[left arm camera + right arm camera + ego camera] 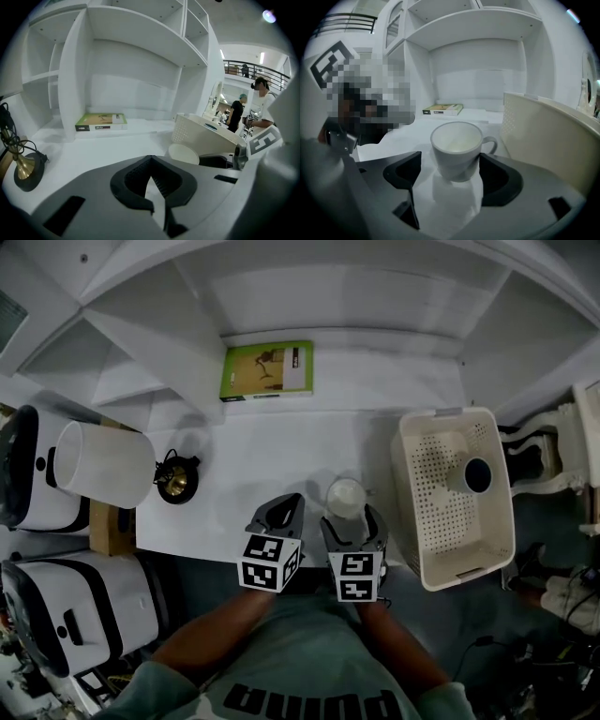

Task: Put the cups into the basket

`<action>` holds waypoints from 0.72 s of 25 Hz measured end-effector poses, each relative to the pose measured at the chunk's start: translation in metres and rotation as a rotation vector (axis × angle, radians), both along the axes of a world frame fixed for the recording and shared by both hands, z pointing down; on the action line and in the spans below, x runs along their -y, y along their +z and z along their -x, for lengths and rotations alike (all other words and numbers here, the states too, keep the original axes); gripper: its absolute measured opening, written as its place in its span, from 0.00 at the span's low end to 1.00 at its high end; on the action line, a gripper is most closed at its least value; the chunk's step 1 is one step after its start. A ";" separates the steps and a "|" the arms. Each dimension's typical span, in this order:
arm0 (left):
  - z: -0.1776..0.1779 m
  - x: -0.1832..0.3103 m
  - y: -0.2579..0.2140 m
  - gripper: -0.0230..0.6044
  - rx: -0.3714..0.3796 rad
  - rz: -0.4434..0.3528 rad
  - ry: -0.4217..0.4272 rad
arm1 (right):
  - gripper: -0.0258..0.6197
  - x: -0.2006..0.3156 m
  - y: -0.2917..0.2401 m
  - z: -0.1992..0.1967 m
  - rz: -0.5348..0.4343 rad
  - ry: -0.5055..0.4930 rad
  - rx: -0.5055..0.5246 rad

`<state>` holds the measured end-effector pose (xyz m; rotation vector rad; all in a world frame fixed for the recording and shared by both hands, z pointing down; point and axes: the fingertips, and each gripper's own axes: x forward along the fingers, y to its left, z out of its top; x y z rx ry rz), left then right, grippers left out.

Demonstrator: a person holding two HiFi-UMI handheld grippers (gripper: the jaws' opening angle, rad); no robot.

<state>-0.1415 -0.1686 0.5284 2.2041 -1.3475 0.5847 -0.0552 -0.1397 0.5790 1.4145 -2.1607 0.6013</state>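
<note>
A person stands at a white desk with a two-jaw gripper in each hand. The right gripper is wide open around a white ceramic cup with a loop handle, which stands upright on the desk close to its front edge. The right gripper view shows the cup between the dark pads of the right gripper, with a clear gap on one side. On the handle side the pad is so close that contact is hard to rule out.

The left gripper hovers just beside it, and the left gripper view shows its jaws drawn together on nothing.

Only the head view looks into the cream perforated plastic basket to the right. There a second white cup with a dark inside lies on its side. The gripper views catch just the basket's wall.

A green-and-white book lies flat at the back of the desk. What looks like a small brass ornament on a black base sits to the left. People standing in the background appear only in the left gripper view.
</note>
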 end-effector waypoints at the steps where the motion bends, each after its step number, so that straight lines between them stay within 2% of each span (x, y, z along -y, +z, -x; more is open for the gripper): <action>1: -0.001 0.001 0.001 0.05 0.000 0.001 0.010 | 0.61 0.003 0.000 -0.001 -0.008 0.009 -0.010; 12: -0.008 0.013 0.010 0.05 -0.003 0.008 0.113 | 0.62 0.035 0.007 -0.004 -0.083 0.077 -0.064; 18: -0.005 0.018 0.009 0.05 -0.004 0.006 0.122 | 0.63 0.042 0.008 -0.002 -0.102 0.087 -0.079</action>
